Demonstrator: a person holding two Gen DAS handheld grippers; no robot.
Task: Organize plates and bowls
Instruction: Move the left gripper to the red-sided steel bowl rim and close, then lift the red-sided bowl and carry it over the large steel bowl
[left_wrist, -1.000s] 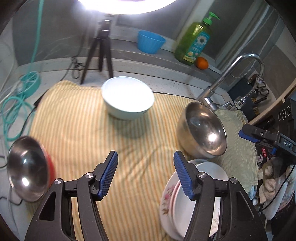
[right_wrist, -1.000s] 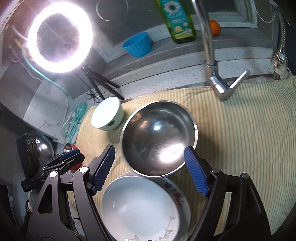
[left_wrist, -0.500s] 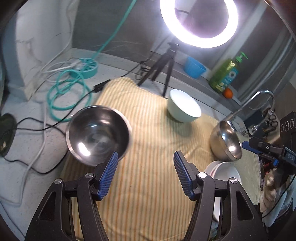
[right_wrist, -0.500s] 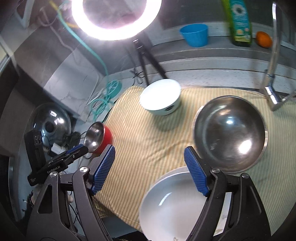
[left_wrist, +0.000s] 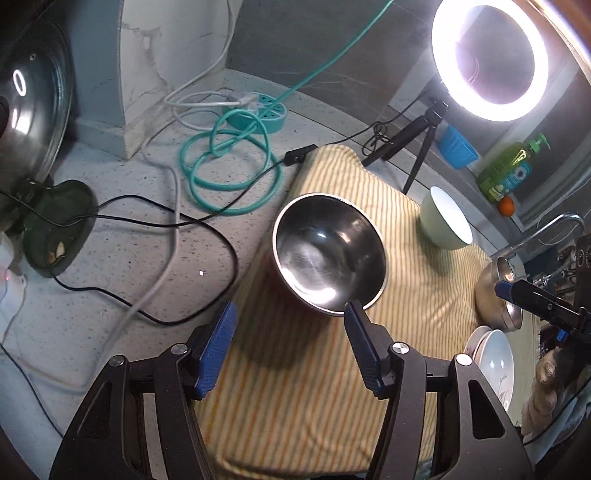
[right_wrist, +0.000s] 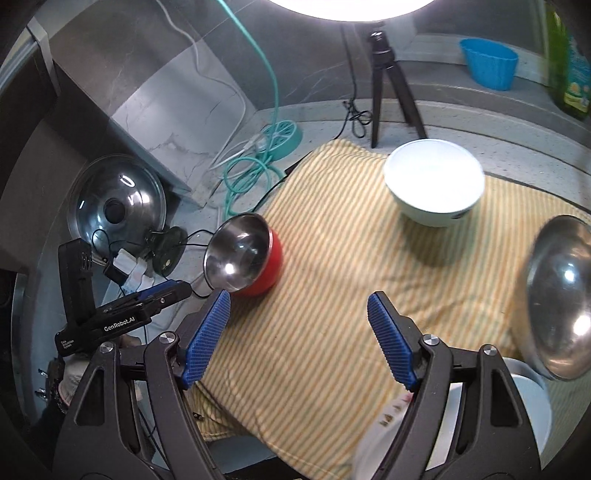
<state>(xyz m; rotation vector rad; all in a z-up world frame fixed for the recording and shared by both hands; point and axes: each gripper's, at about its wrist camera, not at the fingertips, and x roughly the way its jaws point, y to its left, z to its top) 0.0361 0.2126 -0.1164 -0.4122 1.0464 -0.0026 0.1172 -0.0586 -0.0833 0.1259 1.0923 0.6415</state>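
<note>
A steel bowl with a red outside (left_wrist: 328, 254) (right_wrist: 245, 254) sits at the left edge of the yellow striped cloth (left_wrist: 314, 387) (right_wrist: 332, 314). My left gripper (left_wrist: 288, 332) is open and empty, just in front of that bowl. A pale green bowl (left_wrist: 445, 218) (right_wrist: 434, 186) stands at the back of the cloth. A large steel bowl (left_wrist: 498, 291) (right_wrist: 561, 299) sits at the right, beside stacked white plates (left_wrist: 491, 358) (right_wrist: 532, 398). My right gripper (right_wrist: 299, 332) is open and empty over the cloth's middle.
A ring light on a tripod (left_wrist: 487, 59) (right_wrist: 384, 77) stands behind the cloth. Teal and black cables (left_wrist: 229, 162) lie on the counter at left, with a pot lid (right_wrist: 116, 206). A blue cup (right_wrist: 487, 68), soap bottle (left_wrist: 509, 170) and faucet (left_wrist: 546, 229) are at the back right.
The left gripper has swung left and closed in on the red-sided steel bowl, which now sits centred just ahead of it. The right gripper has swung left, away from the large steel bowl and plates.
</note>
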